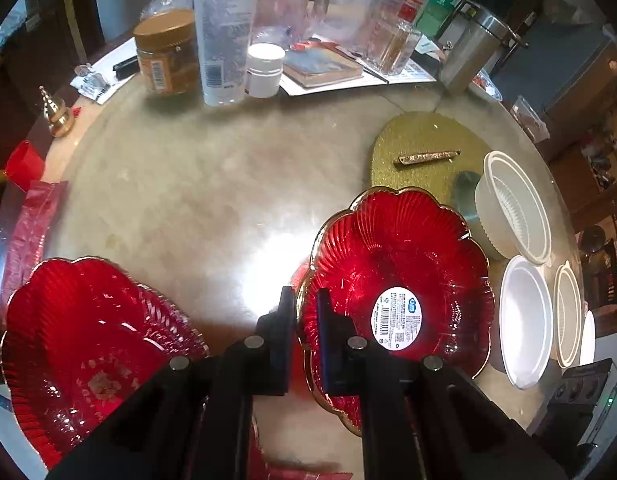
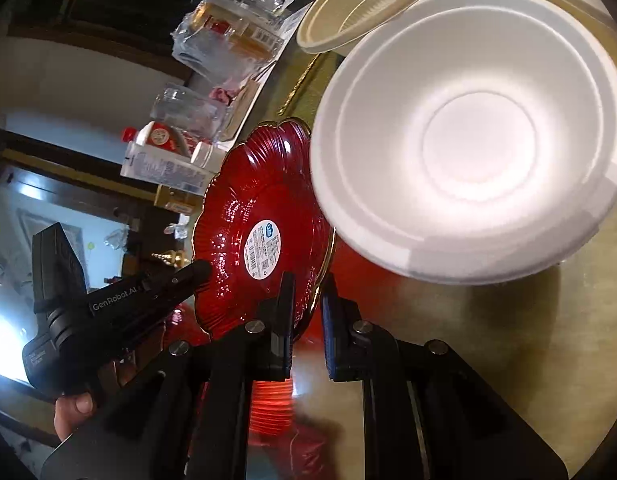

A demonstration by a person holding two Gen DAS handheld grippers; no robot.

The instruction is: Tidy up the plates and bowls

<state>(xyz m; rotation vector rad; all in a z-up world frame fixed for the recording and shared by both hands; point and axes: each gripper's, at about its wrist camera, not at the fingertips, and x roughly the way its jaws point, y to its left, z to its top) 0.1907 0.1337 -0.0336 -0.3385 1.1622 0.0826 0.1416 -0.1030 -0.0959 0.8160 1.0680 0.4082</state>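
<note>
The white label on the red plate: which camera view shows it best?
The left wrist view: the white label faces the camera, nearly whole, on the red plate held by the left gripper. In the right wrist view the label is smaller and tilted.

"GenRobot.AI" is printed in pale letters on the black left gripper (image 2: 202, 272); the white oval sticker (image 1: 397, 317) on the red plate (image 1: 400, 248) carries a barcode and print too small to read

second red plate (image 1: 88, 344) cropped, jar labels (image 1: 164, 72) unreadable
</note>
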